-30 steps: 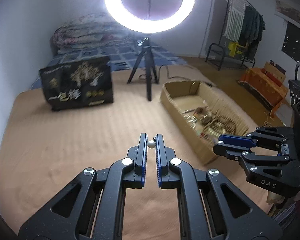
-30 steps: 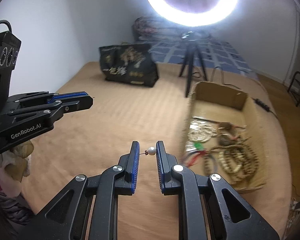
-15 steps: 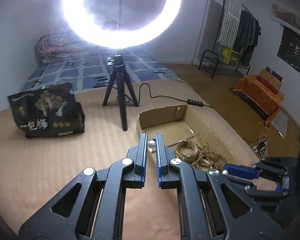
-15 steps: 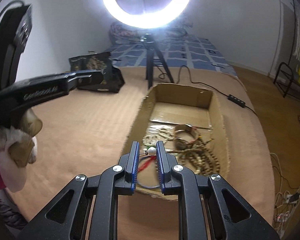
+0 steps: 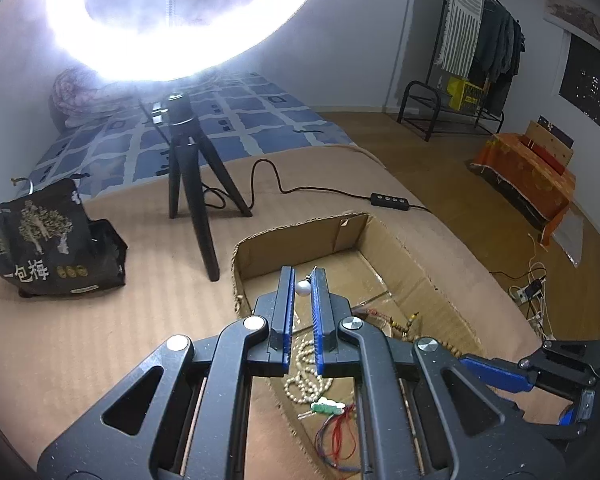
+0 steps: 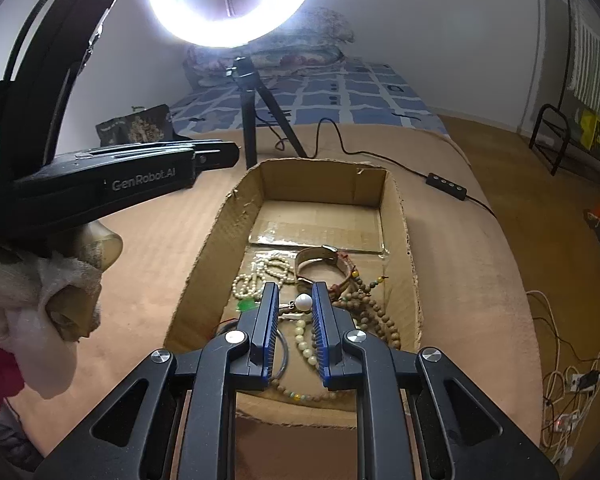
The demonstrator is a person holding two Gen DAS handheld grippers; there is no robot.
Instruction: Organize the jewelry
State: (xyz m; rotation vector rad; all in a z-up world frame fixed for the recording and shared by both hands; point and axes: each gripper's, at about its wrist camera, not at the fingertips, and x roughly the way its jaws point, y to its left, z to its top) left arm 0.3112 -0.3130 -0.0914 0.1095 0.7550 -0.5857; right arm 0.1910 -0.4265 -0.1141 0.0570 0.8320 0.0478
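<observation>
A white pearl (image 5: 302, 287) sits pinched between the left gripper's (image 5: 302, 286) jaws near their tips. Another pearl (image 6: 303, 302), on a thin pin, is pinched by the right gripper's (image 6: 296, 304) jaws. Both hang over a cardboard box (image 6: 400, 216). Below the right jaws lie white beads (image 6: 260, 276), brown beads (image 6: 374, 316) and a bangle (image 6: 320, 256). Beyond the box stands a tripod (image 5: 188, 168) under a ring light (image 6: 236, 4); left of the left jaws sits a black bag (image 5: 48, 240).

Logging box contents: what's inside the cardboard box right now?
In the cardboard box: white bead strands, brown bead strands, a bangle, a green charm and red cord. The far end is bare. The right gripper covers the near items.
</observation>
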